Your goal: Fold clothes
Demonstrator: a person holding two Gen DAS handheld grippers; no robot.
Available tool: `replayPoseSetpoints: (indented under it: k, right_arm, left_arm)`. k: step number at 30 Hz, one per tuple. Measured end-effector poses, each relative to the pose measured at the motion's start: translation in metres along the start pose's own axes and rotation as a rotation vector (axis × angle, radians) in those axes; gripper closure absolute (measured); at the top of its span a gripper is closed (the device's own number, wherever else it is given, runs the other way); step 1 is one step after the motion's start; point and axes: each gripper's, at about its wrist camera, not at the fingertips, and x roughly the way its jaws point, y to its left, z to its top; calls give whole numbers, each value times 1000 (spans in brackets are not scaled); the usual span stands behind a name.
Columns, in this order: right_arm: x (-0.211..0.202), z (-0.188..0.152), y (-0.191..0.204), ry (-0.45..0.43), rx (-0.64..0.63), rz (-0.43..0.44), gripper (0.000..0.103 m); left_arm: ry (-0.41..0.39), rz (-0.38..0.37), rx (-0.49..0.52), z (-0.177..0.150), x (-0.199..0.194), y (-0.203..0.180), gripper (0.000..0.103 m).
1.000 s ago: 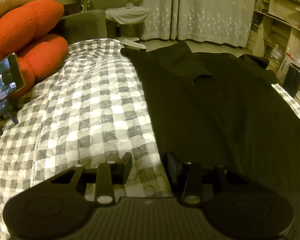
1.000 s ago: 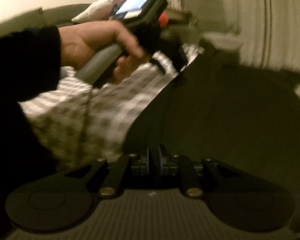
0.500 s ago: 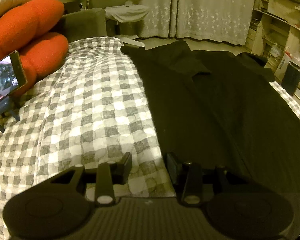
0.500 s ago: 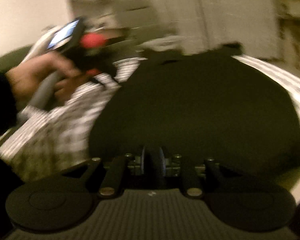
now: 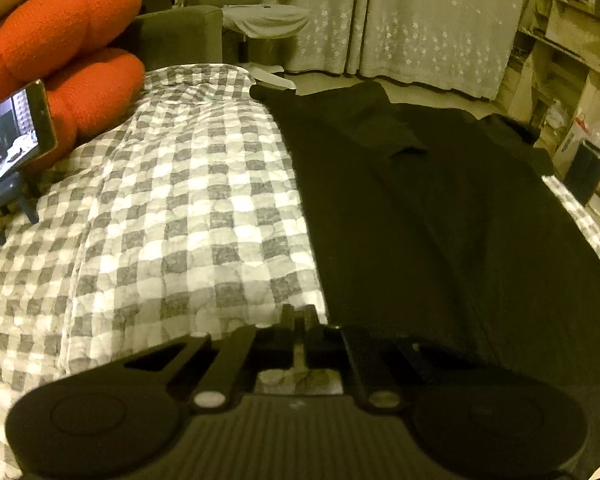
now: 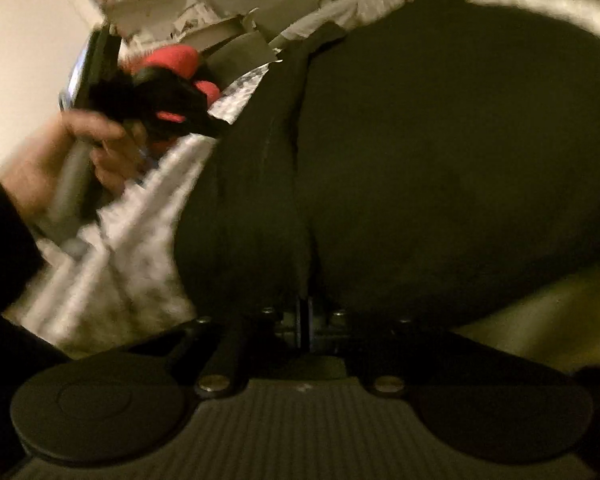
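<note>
Garment (image 5: 440, 216), dark, spread flat along the checked bed (image 5: 172, 208), near hem toward both grippers, laid out for folding. Left gripper (image 5: 299, 314) closed at the hem's corner, apparently pinching cloth. Right gripper (image 6: 305, 312) shut on a hem ridge, seemingly for lifting.

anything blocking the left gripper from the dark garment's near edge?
Nothing visible. The left gripper sits with jaws closed at the near left edge of the dark garment, on the grey-and-white checked quilt; whether it pinches cloth is unclear.
</note>
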Motion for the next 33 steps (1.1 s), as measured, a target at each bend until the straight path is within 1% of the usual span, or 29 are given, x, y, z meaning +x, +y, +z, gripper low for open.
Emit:
replayPoseSetpoints:
  k: [2, 3, 5, 7, 8, 9, 10, 13, 14, 15, 19, 20, 21, 22, 26, 29, 33]
  right_arm:
    - [-6, 4, -6, 9, 85, 76, 97]
    - [-8, 4, -6, 0, 76, 65, 94]
    - [-5, 1, -4, -19, 39, 4, 88]
    - [-2, -1, -7, -20, 38, -23, 87]
    - [-1, -1, -9, -21, 38, -30, 84]
    - [-1, -2, -8, -31, 26, -40, 75]
    - [-1, -2, -6, -44, 12, -49, 72]
    - [4, -1, -2, -48, -6, -28, 73]
    - [6, -1, -1, -39, -5, -27, 80]
    - [7, -1, -3, -34, 8, -23, 83]
    - [8, -1, -9, -37, 50, 10, 81]
    - [8, -2, -8, -40, 46, 12, 79]
    - [8, -2, -8, -43, 42, 15, 74]
    - [9, -4, -9, -40, 39, 19, 72]
    - [21, -10, -12, -10, 47, 17, 71]
    - [25, -12, -17, -1, 94, 47, 71]
    - [23, -12, -21, 20, 139, 109, 72]
  left_arm:
    - [2, 3, 5, 0, 0, 0, 100]
    - [4, 3, 4, 1, 0, 0, 100]
    - [7, 3, 5, 1, 0, 0, 100]
    - [6, 5, 12, 1, 0, -1, 100]
    - [6, 8, 17, 1, 0, -1, 100]
    - [6, 11, 23, 1, 0, -2, 99]
    - [6, 15, 28, 1, 0, -3, 99]
    - [7, 18, 34, 1, 1, -3, 99]
    - [8, 19, 34, 1, 1, -3, 99]
    - [8, 19, 34, 1, 1, -3, 99]
    - [11, 20, 36, 1, 1, -3, 99]
    - [12, 19, 35, 1, 1, -3, 99]
    - [12, 19, 35, 2, 1, -3, 99]
    - [13, 19, 36, 2, 1, -2, 99]
    - [13, 21, 39, 2, 2, -3, 99]
    - [15, 18, 29, 3, 3, -2, 99]
    - [15, 15, 27, 2, 2, -2, 99]
